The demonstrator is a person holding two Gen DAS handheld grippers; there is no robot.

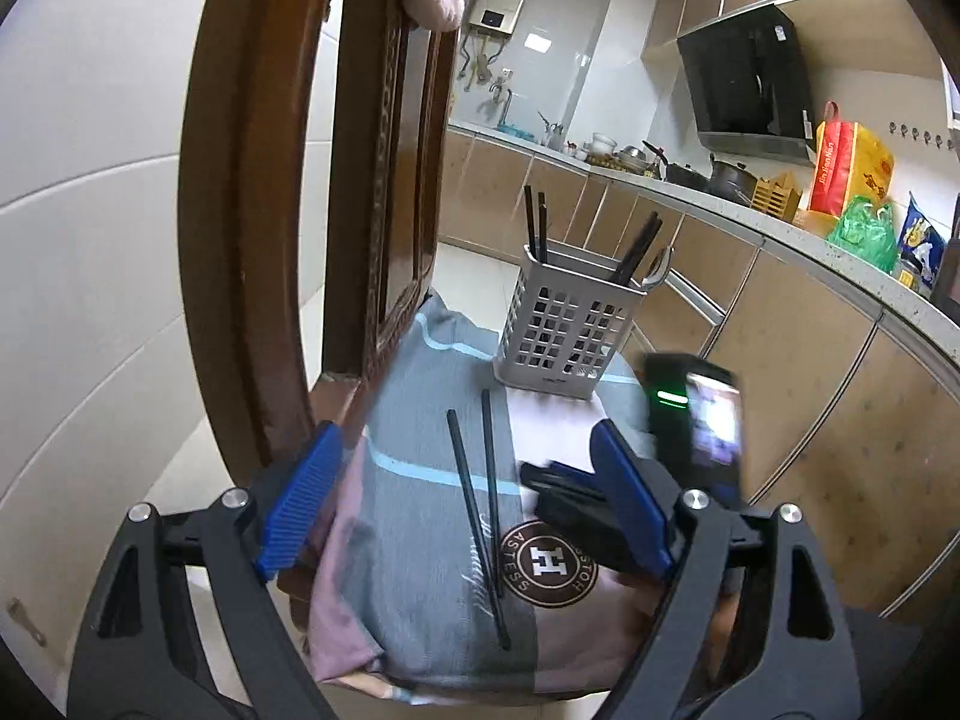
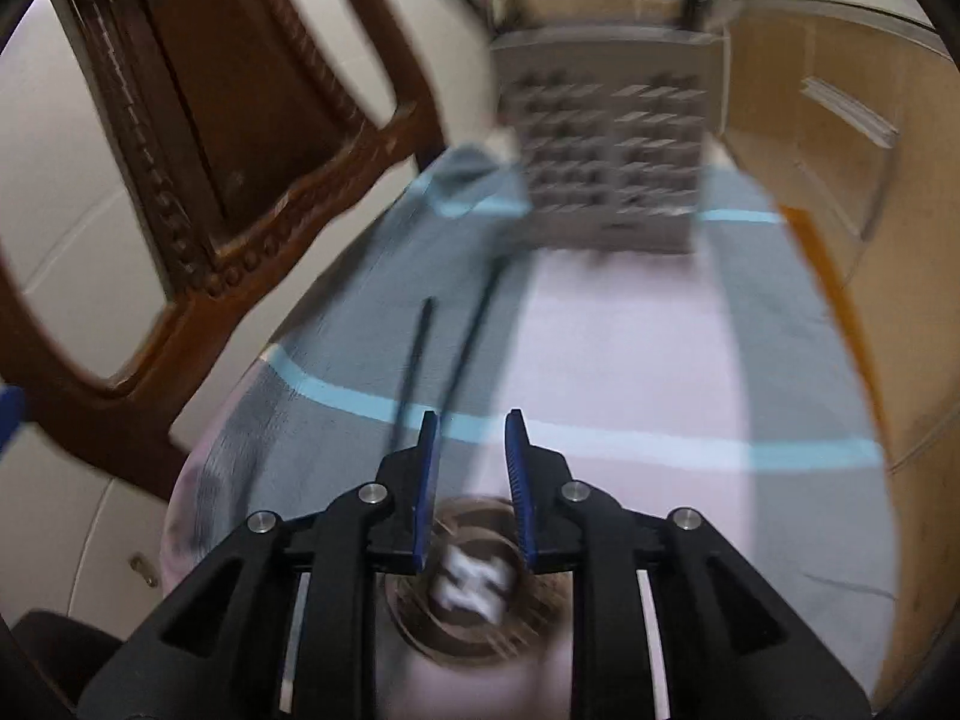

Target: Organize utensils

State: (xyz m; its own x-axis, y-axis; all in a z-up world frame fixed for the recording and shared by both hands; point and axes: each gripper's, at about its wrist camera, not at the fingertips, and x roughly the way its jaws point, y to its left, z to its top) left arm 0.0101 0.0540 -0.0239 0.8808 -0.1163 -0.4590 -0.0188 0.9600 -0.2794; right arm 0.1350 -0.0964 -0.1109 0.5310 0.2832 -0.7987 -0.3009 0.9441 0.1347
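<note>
The two loose chopsticks look like smooth, dark plastic or lacquer with a dull sheen; which one cannot be told. They lie on a matt woven cloth in grey, pink and pale blue, with a printed brown emblem. The holder looks like pale grey moulded plastic, perforated and satin. The chair back is glossy varnished brown wood with carved beading. Each tool, left and right, has matt black plastic arms, ribbed blue pads and bright metal rivets. The bench in the background looks like speckled polished stone, and the wall tiles are glossy white.
</note>
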